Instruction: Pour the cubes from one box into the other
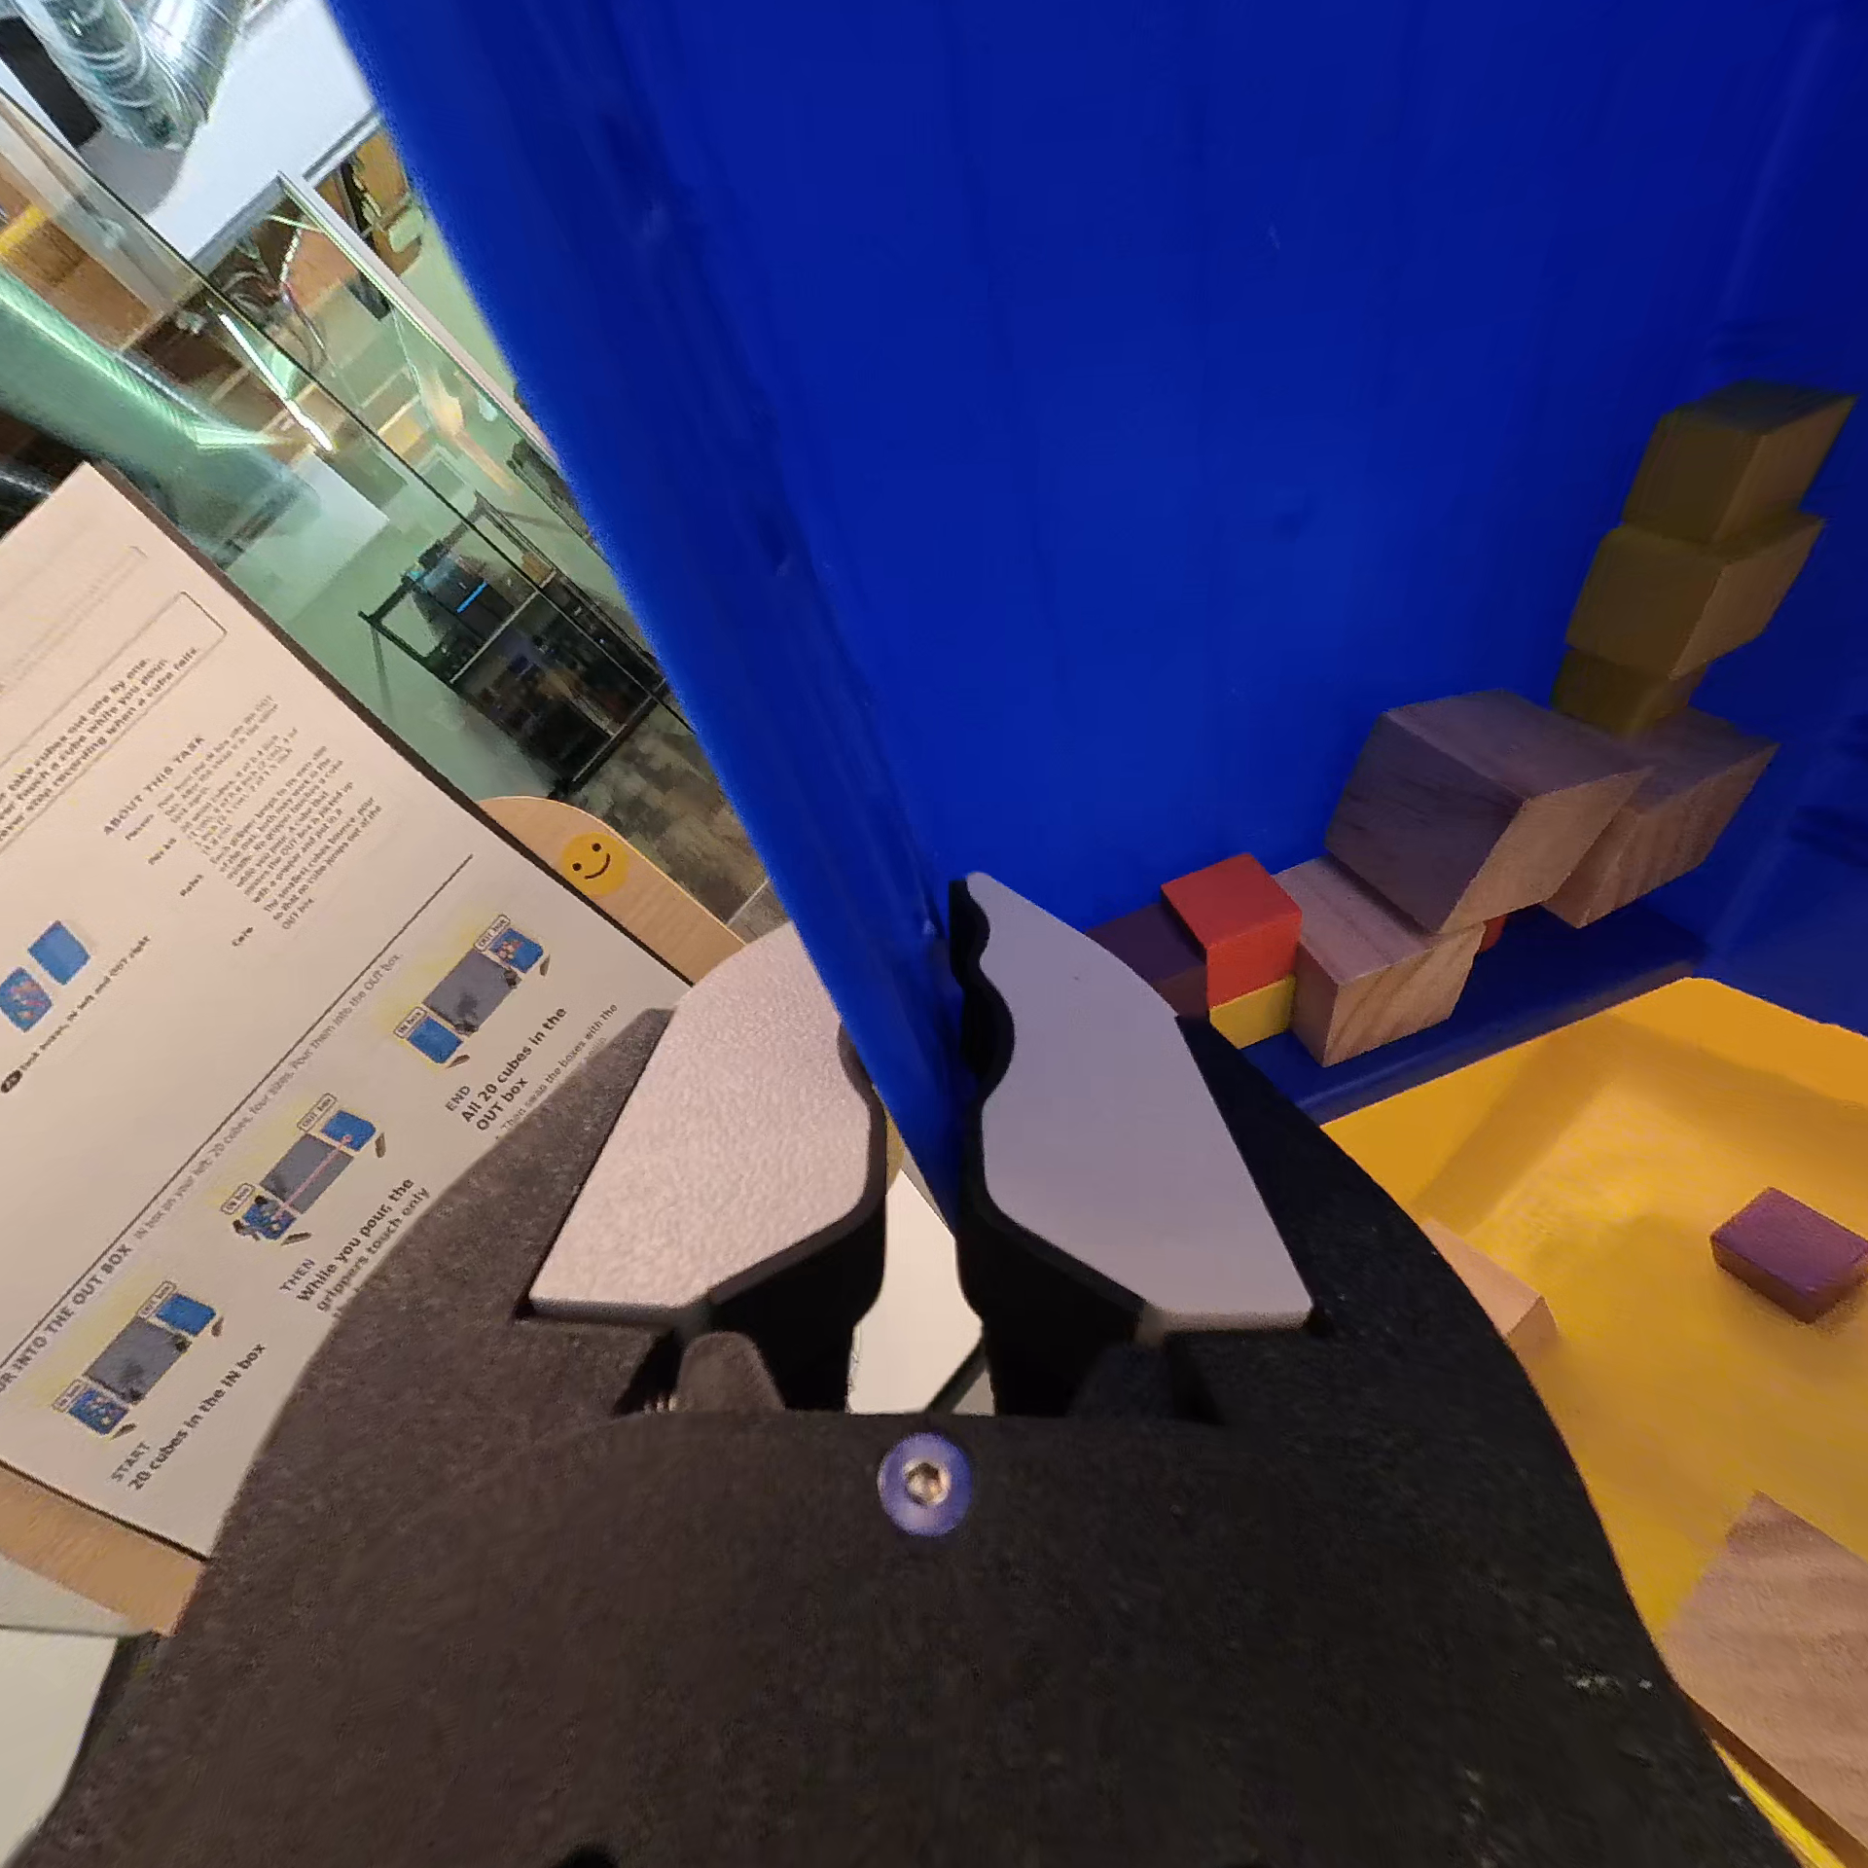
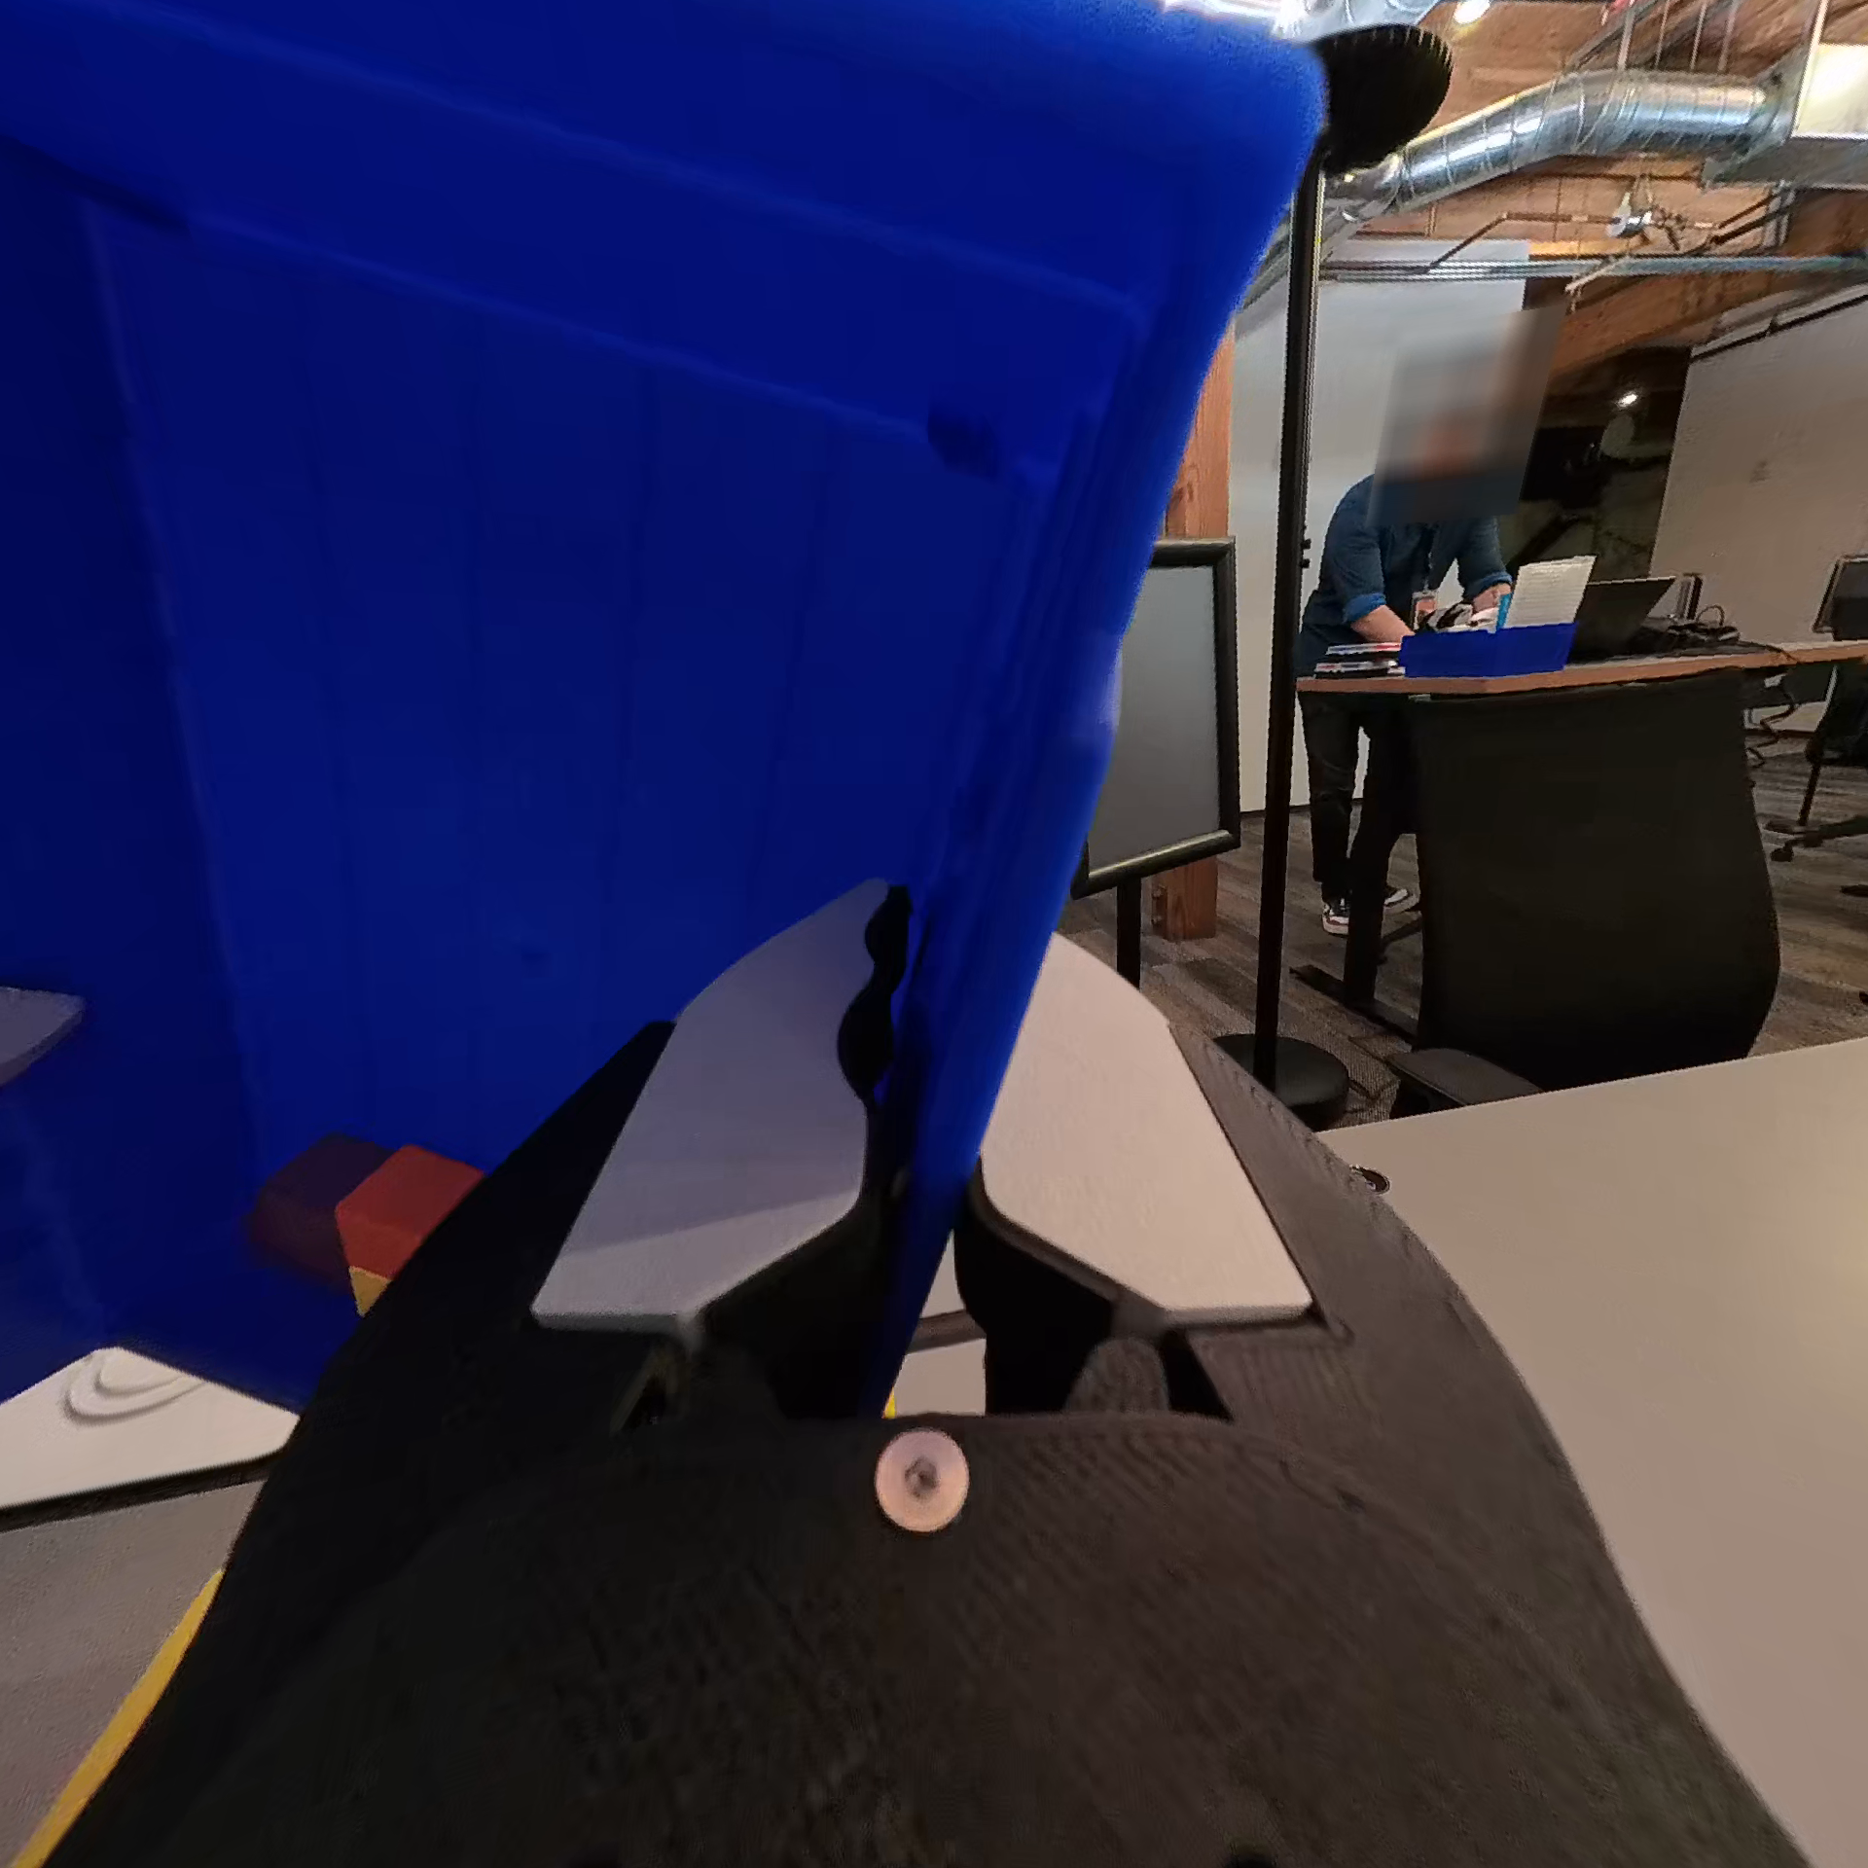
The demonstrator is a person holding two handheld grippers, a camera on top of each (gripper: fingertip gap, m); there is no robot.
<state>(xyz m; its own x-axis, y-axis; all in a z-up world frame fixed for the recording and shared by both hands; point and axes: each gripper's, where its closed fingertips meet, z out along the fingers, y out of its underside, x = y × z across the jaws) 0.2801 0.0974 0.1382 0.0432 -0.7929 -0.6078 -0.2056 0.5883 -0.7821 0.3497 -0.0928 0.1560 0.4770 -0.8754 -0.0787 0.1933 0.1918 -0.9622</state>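
On my far left, in the left wrist view, a printed instruction sheet (image 1: 202,1011) leans on a wooden board, with a yellow smiley sticker (image 1: 593,862) just beyond its upper edge. Next comes my left gripper (image 1: 915,970): its two fingers are drawn in tight on the side wall of the blue box (image 1: 1011,404), one finger outside, one inside. The box is tipped up steeply, its inner floor filling the frame. Wooden cubes (image 1: 1456,809) are bunched against its lower wall: large plain ones, a red cube (image 1: 1238,925) over a yellow one, a purple one beside them, and small olive-yellow cubes (image 1: 1708,566) stacked above. Lower right lies the yellow box (image 1: 1516,1264), holding a purple cube (image 1: 1791,1264) and plain wooden ones near the frame edge.

In the right wrist view the blue box (image 2: 505,606) fills the left side, with the red cube (image 2: 404,1203) and a purple one at its low edge. My right gripper (image 2: 920,1021) pinches the opposite wall the same way, closed down on it. Right of it is the grey table (image 2: 1617,1314), then a black chair (image 2: 1587,859), and a person (image 2: 1385,627) bending over a far desk.
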